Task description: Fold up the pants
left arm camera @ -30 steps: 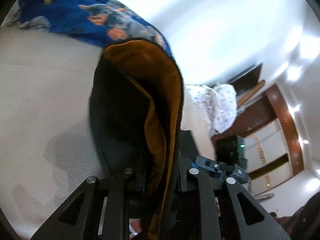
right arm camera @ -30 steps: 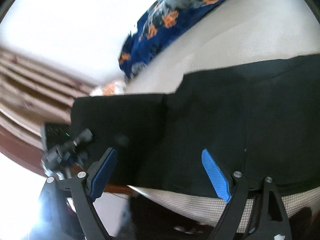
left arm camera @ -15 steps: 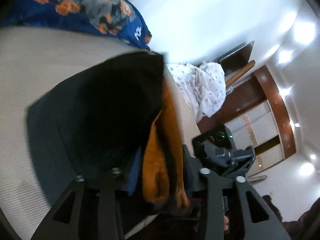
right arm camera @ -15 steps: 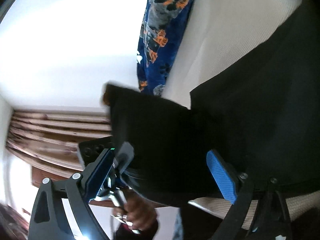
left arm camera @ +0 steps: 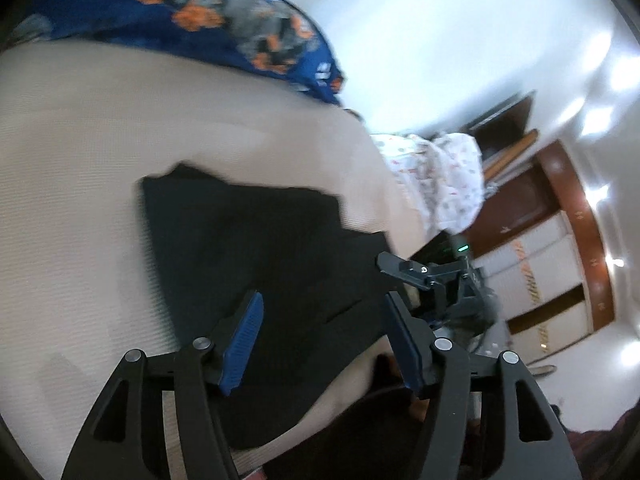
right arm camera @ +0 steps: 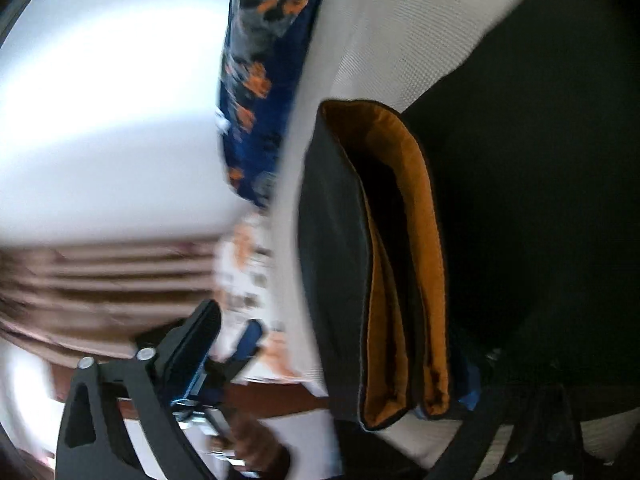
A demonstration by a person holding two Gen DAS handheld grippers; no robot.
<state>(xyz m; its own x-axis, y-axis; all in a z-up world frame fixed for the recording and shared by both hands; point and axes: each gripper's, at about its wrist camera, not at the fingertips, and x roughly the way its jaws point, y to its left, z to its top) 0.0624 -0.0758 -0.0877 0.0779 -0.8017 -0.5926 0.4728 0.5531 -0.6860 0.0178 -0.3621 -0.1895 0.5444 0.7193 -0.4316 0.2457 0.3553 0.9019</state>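
Beige ribbed bed cover point(left arm camera: 80, 168) fills most of both views, white wall behind. We see the black pants point(left arm camera: 256, 248) lying flat on it, near the bed edge, in the left wrist view. Left gripper point(left arm camera: 324, 344) hovers just above the cloth, jaws wide apart, blue pads point(left arm camera: 244, 340) bare, holding nothing.

Right wrist view: a raised flap of the pants with orange lining point(right arm camera: 404, 264) stands up right in front of the camera, hem end up. Right gripper point(right arm camera: 400, 396) looks closed on that flap near its lower edge, though the right finger is hidden in dark cloth, so we judge it as gripped, not certain.

Handling, our guess: soft, light, limp fabric, lined so a bit thicker; 2 layers can slip apart. Best hold is at hem or waistband corners, pinching all layers.

Around: blue patterned blanket point(left arm camera: 192, 20) at the far side, well apart from the pants; white floral bedding point(left arm camera: 436, 176) beyond the edge; wooden wardrobe point(left arm camera: 560, 248). Nothing on the cover blocks the fold; the bed edge is close.
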